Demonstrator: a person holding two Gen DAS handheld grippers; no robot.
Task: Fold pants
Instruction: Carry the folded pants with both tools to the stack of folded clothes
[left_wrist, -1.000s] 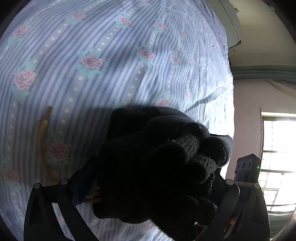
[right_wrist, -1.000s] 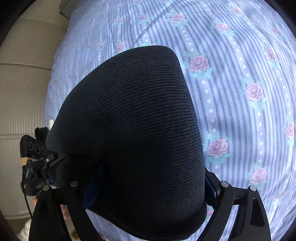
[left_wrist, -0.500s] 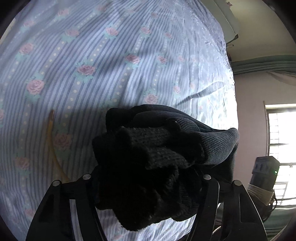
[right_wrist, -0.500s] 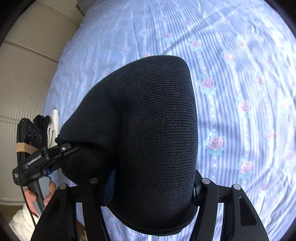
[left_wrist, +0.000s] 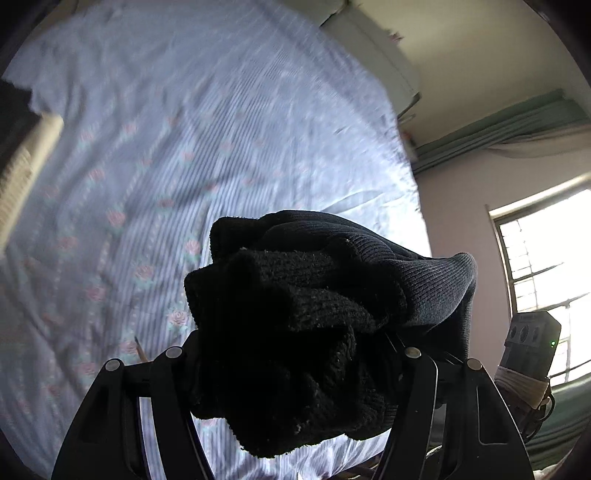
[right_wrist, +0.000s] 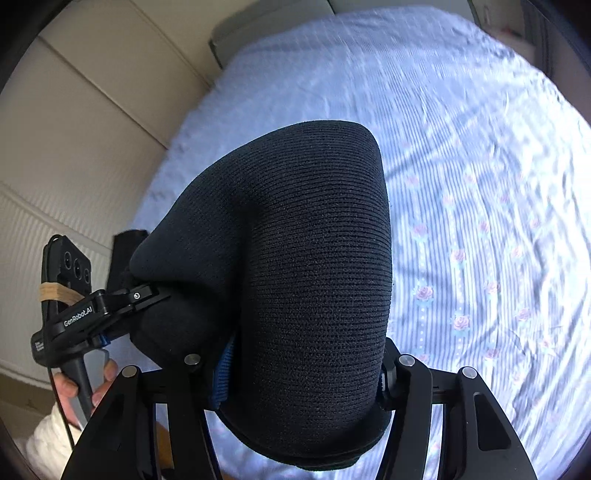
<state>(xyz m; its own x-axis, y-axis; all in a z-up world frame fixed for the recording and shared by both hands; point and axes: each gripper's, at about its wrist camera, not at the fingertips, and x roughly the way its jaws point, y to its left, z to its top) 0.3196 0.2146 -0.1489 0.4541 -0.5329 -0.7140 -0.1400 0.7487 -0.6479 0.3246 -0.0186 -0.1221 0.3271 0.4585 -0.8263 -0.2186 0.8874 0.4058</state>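
Note:
The black knit pants (left_wrist: 295, 325) are bunched between the jaws of my left gripper (left_wrist: 291, 373), which is shut on them and holds them above the bed. In the right wrist view the pants (right_wrist: 295, 277) form a thick smooth fold clamped in my right gripper (right_wrist: 295, 373), which is shut on them. The left gripper (right_wrist: 110, 306) shows there at the left, pinching the same cloth. The fingertips of both grippers are hidden by the fabric.
The bed has a blue striped sheet with pink roses (left_wrist: 166, 166), also seen in the right wrist view (right_wrist: 480, 221). A yellow cord (left_wrist: 140, 350) lies on it. A padded beige headboard (right_wrist: 92, 129) is at the left. A bright window (left_wrist: 546, 266) is at the right.
Both grippers have risen and pulled back from the bed with the pants in them. The sheet looks farther away, and more of the room shows around it.

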